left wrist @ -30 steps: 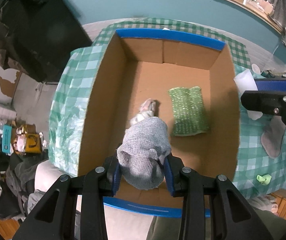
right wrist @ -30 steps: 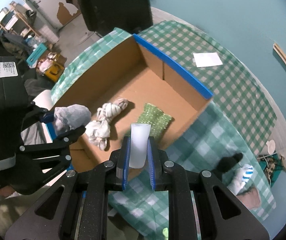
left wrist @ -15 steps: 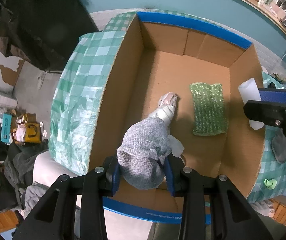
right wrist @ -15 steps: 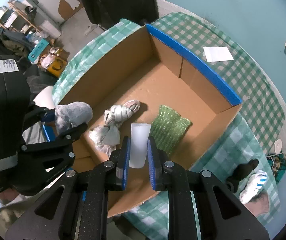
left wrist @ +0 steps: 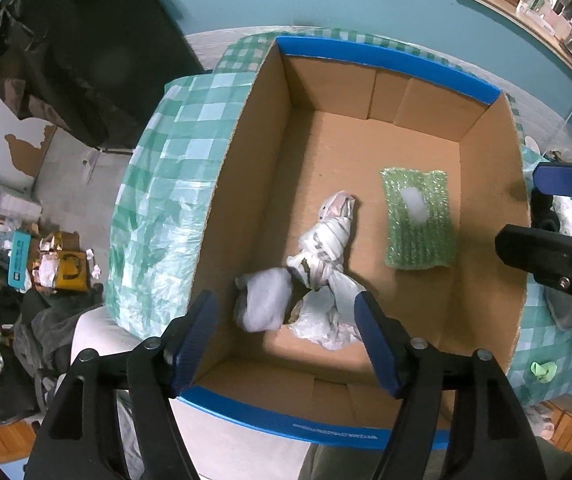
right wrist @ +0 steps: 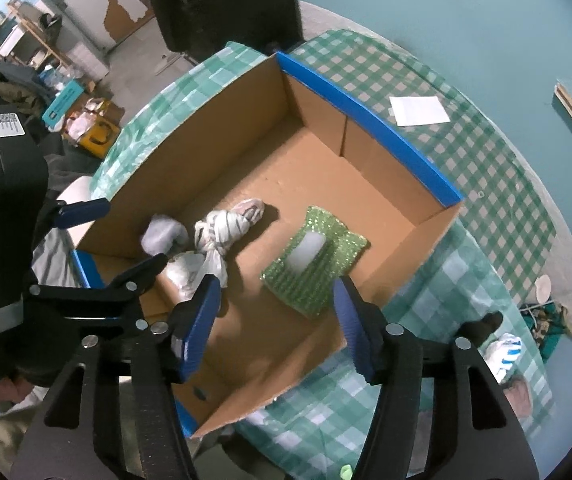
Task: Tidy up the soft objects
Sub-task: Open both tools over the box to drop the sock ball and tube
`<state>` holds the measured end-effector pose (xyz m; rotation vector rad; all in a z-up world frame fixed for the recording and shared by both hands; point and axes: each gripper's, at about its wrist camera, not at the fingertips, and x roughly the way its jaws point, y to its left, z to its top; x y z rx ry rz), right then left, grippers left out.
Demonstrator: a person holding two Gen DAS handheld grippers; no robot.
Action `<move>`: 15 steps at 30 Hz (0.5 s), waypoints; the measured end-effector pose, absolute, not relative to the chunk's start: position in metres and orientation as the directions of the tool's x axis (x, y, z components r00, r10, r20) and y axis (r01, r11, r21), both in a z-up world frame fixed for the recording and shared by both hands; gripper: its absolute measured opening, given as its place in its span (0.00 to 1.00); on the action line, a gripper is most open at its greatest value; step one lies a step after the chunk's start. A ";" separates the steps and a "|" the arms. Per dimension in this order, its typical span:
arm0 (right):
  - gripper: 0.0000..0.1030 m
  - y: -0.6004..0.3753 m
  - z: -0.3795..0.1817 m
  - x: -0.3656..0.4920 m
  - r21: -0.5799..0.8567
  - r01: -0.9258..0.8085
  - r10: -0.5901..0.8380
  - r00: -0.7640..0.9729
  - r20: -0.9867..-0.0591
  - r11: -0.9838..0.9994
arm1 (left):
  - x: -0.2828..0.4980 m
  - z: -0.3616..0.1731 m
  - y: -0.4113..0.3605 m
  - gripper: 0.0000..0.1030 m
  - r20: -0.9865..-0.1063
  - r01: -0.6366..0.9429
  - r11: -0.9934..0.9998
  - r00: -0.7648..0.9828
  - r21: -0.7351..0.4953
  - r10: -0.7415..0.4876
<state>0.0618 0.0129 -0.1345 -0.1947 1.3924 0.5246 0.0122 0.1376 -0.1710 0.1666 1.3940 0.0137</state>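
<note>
Both my grippers, left (left wrist: 286, 336) and right (right wrist: 276, 312), gape wide, holding nothing, over the box (left wrist: 246, 160). Inside the box: grey sock (left wrist: 264, 304) beside knotted bag (left wrist: 326, 248); white piece, maybe foam (right wrist: 306, 250), on green sponge (right wrist: 316, 276).

Left claw (left wrist: 286, 336) spread wide above cardboard box (left wrist: 242, 184); grey bundle (left wrist: 264, 304) inside.

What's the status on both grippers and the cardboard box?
Left gripper open, right gripper open, both empty. Grey sock bundle and white foam piece lying in blue-edged cardboard box. Nothing obstructing.
</note>
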 end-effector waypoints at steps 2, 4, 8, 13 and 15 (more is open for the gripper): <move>0.62 0.009 -0.132 0.061 0.172 -0.450 0.237 0.092 -0.967 0.876 | 0.012 -0.168 0.136 0.70 -0.978 0.092 0.988 0.182 0.121 0.103; 0.62 0.002 -0.129 0.060 0.175 -0.438 0.241 0.098 -0.966 0.882 | 0.012 -0.165 0.133 0.70 -0.977 0.098 0.988 0.187 0.121 0.101; 0.62 -0.011 -0.122 0.059 0.176 -0.410 0.241 0.112 -0.964 0.895 | 0.012 -0.159 0.124 0.71 -0.975 0.115 0.986 0.201 0.125 0.100; 0.63 -0.028 -0.114 0.056 0.175 -0.375 0.238 0.128 -0.963 0.910 | 0.013 -0.148 0.111 0.71 -0.972 0.140 0.982 0.216 0.127 0.094; 0.63 -0.036 -0.110 0.054 0.174 -0.360 0.236 0.136 -0.962 0.916 | 0.012 -0.145 0.106 0.72 -0.971 0.149 0.981 0.223 0.125 0.090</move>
